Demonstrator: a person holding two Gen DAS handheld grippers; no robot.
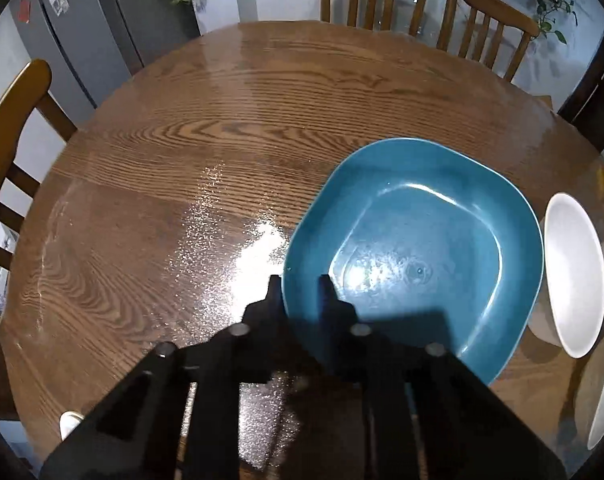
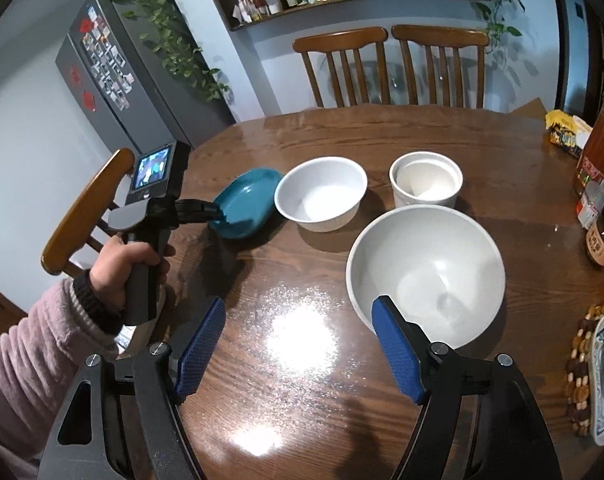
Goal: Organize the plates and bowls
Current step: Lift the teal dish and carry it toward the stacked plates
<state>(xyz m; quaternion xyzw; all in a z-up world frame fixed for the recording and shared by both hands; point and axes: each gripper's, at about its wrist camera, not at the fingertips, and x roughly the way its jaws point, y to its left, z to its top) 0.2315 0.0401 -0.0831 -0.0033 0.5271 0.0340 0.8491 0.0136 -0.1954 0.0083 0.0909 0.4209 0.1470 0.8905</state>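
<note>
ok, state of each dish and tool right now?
Blue plate: on table, rim pinched by left tool.
Large white bowl: upright, empty.
Medium white bowl: upright, empty.
White cup: upright.
Right tool: open, holding nothing.

On the desk (image 2: pixel 382 128), the plate (image 2: pixel 245 204) lies far left of the right gripper's fingers (image 2: pixel 398 356), its near rim between the left gripper's fingers (image 1: pixel 273 292). A bowl (image 2: pixel 322 196) sits just right of the plate (close beside it, contact unclear). A cup (image 2: pixel 426 184) stands right of that bowl. The largest bowl (image 2: pixel 426 276) lies nearest, just beyond the right fingers.
</note>
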